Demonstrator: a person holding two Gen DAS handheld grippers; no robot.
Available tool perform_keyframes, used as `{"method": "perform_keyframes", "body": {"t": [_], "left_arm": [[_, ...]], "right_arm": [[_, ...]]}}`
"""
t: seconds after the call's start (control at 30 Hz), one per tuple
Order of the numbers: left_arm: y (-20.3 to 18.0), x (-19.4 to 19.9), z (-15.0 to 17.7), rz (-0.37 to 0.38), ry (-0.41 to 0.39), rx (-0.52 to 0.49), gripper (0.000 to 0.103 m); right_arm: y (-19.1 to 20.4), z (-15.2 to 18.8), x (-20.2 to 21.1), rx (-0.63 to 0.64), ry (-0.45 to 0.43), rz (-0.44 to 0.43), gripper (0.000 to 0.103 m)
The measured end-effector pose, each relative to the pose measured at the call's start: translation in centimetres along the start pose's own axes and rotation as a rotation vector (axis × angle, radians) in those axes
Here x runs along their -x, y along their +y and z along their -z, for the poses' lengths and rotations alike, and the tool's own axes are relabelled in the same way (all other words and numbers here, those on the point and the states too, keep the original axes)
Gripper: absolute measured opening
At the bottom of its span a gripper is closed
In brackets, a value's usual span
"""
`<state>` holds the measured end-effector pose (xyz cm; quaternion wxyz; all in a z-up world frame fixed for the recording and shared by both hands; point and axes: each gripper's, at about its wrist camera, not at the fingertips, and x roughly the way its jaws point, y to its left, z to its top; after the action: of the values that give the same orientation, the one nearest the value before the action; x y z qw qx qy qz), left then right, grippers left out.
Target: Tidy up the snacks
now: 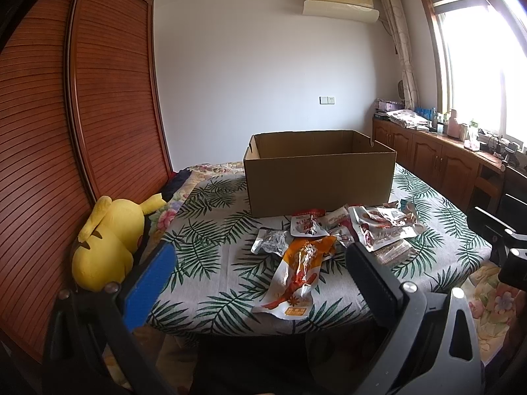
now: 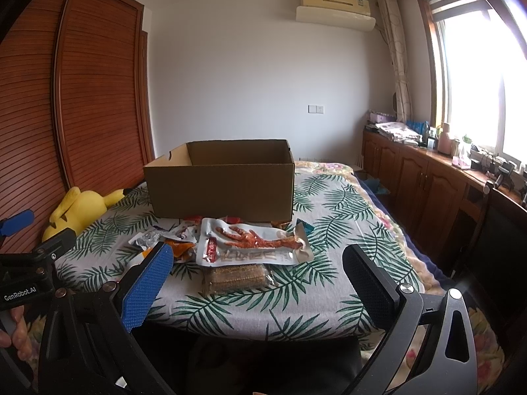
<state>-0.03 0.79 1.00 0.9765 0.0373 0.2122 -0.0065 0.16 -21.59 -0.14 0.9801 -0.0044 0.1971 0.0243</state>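
**Op:** On the leaf-print cloth (image 2: 329, 204) in front of me: snack packets piled just short of the cardboard box (image 2: 224, 184). Box is open-topped, near wall facing me; from this angle I can't see the floor of it.

**Eng:** Claw state?

**Op:** Left gripper (image 1: 260, 283) spread wide, nothing between the pads. Right gripper (image 2: 257, 289) same, wide apart and empty. Both hang at the near edge of the table, short of the pile.

**Eng:** Why so wide?

**Op:** My guess: the packets are flat and floppy, so a wide mouth lets me come down over an edge. Nothing picked yet as far as I can judge.

**Eng:** What's closest?

**Op:** Left side: orange pouch (image 1: 296, 273), lying flat, lengthwise toward me, lined up between the left fingers. Beyond it a silver packet (image 1: 270, 242) and a red-and-white packet (image 1: 306, 225), near the box wall. Right side: brown bar in clear wrap (image 2: 235, 278) nearest, partly tucked under the chicken-foot pack (image 2: 253, 242).

**Eng:** Risks?

**Op:** Overlaps. Pulling the bar may drag the pack above it. Glossy film could slip in the pads. Box wall is tall, so I'd need to lift clear before release.

**Eng:** Anything else nearby?

**Op:** Yellow plush toy (image 1: 108, 240) at the left table edge against the wardrobe. Well apart from the pile.
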Motion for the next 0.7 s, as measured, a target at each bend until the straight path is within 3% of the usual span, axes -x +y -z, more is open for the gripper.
{"method": "perform_keyframes", "body": {"t": [0.7], "left_arm": [[-0.04, -0.02, 0.14, 0.001, 0.002, -0.001, 0.103]], "right_arm": [[0.01, -0.09, 0.11, 0.000, -0.007, 0.000, 0.103]]}}
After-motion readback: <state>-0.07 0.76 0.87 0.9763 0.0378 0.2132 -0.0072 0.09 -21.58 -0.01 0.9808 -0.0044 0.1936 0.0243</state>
